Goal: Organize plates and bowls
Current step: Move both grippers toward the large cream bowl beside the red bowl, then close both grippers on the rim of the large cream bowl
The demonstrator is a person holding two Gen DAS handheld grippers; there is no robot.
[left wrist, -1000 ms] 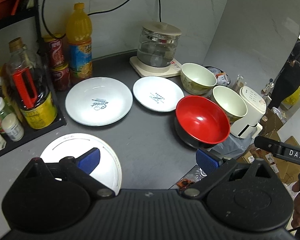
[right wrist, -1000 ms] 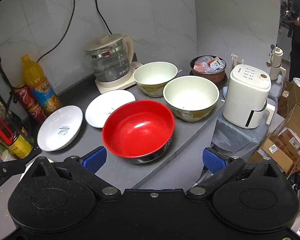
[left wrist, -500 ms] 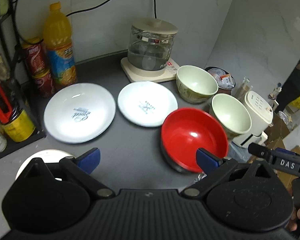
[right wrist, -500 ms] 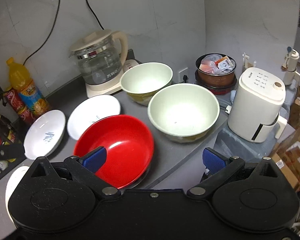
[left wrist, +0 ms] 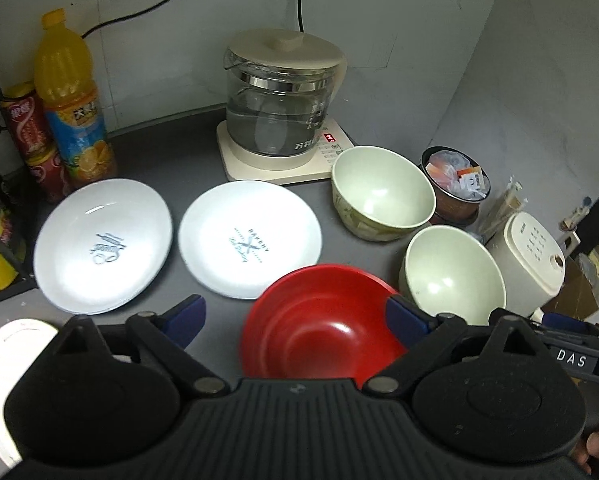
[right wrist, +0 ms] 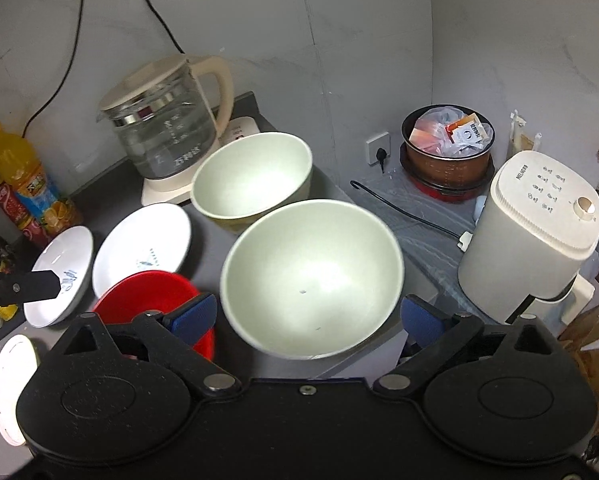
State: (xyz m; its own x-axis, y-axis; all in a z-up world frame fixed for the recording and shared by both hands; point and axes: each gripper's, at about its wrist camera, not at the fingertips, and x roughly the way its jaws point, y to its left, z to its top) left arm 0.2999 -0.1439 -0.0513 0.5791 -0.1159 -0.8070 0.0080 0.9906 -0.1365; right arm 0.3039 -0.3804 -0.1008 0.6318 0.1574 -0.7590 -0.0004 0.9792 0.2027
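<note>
A red bowl sits on the dark counter, just under my left gripper. Its jaws are closing with the bowl between them, and the left pad is still clear of the rim. Beside it stand two pale green bowls, the near one and the far one. Three white plates lie to the left: and a third plate at the lower left. My right gripper hovers over the near pale bowl, its jaws closing either side of it without pressing.
A glass kettle on its base stands at the back wall. An orange drink bottle and red cans are at the far left. A white appliance and a pot of packets sit on the lower surface to the right.
Both grippers moved right along the counter and closer to the bowls. The left now frames the red bowl, the right the near pale bowl. Both jaws have narrowed slightly.
</note>
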